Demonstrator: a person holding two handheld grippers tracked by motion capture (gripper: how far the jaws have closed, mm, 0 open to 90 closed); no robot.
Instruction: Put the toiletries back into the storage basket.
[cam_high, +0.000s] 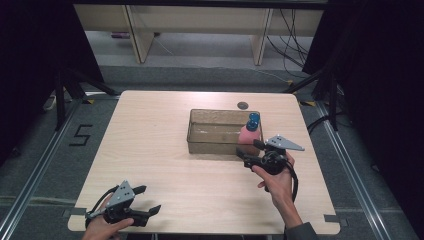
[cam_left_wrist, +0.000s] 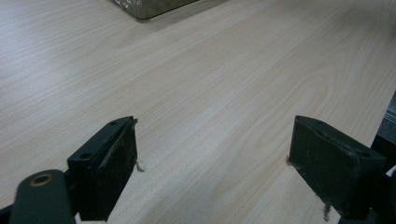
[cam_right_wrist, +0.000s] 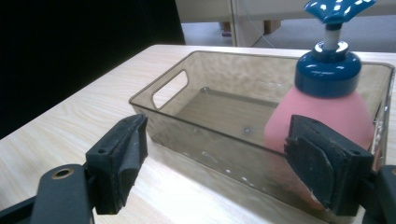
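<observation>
A pink pump bottle (cam_high: 249, 132) (cam_right_wrist: 322, 114) with a blue cap stands upright in the right end of a clear brownish bin (cam_high: 192, 142) (cam_right_wrist: 187, 123) on the wooden table (cam_high: 160, 150). My right gripper (cam_high: 248, 151) (cam_right_wrist: 212, 163) hovers just in front of the bin's near right corner, jaws open and empty, pointing at the bin wall. Near the table's front left corner my left gripper (cam_high: 146, 200) (cam_left_wrist: 212, 163) rests low over bare wood, its jaws wide open with nothing between them.
A small dark round disc (cam_high: 243, 105) lies on the table behind the bin. The bin's corner (cam_left_wrist: 149, 7) shows far off in the left gripper view. Beyond the table are the floor, black stands and light wooden furniture legs.
</observation>
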